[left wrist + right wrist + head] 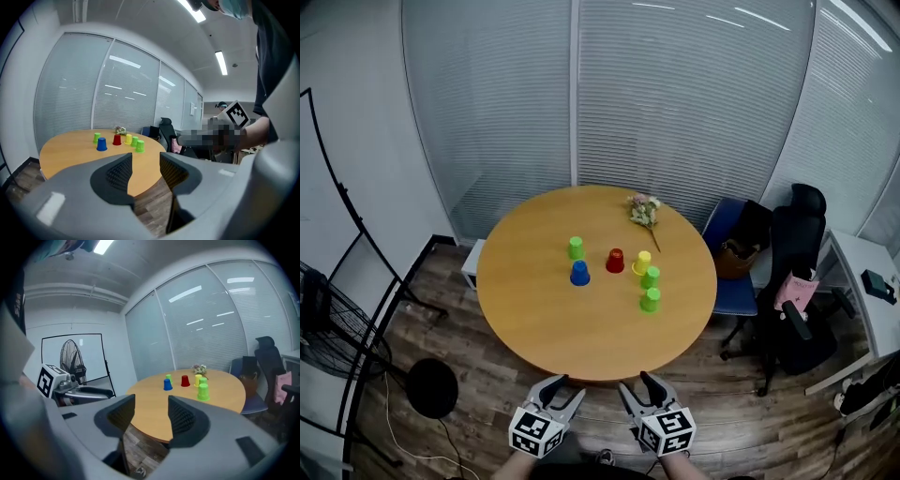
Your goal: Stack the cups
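Observation:
Several upturned cups stand near the middle of the round wooden table [534, 319]: a green cup [576, 247], a blue cup [579, 273], a red cup [615, 261], a yellow cup [643, 262] and two more green cups [651, 277] [650, 300]. My left gripper [560, 389] and right gripper [639, 387] hover side by side short of the table's near edge, both open with nothing between the jaws. The cups also show in the left gripper view, blue cup [101, 144] foremost, and in the right gripper view, a green cup [203, 391] nearest.
A small bunch of dried flowers [644, 212] lies at the table's far side. A black office chair [797, 281] and a blue chair [731, 272] stand to the right, a floor fan [328, 328] to the left. Glass partition walls with blinds close off the back.

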The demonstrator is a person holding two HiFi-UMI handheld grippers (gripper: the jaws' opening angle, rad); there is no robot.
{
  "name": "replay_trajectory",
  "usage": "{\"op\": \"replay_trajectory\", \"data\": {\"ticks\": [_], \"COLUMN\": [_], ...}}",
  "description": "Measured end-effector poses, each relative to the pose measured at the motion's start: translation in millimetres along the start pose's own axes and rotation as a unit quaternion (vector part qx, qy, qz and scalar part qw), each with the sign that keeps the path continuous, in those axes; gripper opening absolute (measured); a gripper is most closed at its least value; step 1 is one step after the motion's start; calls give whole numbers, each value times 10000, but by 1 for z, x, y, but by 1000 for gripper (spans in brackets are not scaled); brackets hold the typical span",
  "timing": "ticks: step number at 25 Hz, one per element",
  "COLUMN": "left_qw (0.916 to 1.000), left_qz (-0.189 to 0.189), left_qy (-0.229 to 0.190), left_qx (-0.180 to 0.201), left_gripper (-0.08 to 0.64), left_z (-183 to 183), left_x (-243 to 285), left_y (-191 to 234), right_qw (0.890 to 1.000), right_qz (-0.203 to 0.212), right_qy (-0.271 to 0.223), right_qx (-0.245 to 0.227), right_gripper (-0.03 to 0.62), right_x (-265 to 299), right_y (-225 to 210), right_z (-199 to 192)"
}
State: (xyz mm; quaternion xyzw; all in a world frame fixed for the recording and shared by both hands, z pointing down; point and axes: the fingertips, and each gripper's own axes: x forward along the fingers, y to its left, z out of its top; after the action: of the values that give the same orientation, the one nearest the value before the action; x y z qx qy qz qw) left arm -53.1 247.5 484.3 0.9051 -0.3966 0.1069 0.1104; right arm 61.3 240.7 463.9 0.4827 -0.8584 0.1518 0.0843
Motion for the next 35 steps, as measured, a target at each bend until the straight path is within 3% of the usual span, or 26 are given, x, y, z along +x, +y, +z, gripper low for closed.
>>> {"op": "replay_trajectory", "data": {"ticks": [4,18,24,35], "left_qw": [10000,9975,9958,9965], "left_qz": [-42,-699,-889,-690], "left_qy": [13,85,216,456], "left_qx": [-73,78,62,-90], "left_gripper": [169,169,169,175], "left_z": [3,42,38,27], "left_x": [24,120,146,195], "left_y": [22,144,179,206], "right_qw": [9999,9951,9923,9934], "right_qz": [-61,-888,-1150,-971], "right_qy": [75,25,68,284], "right_qx": [70,423,462,547], "right_gripper": [189,189,189,189], "right_x": [24,136,171,215], "right_y": [-14,-62,-71,-105], "right_z": [3,41,45,40]}}
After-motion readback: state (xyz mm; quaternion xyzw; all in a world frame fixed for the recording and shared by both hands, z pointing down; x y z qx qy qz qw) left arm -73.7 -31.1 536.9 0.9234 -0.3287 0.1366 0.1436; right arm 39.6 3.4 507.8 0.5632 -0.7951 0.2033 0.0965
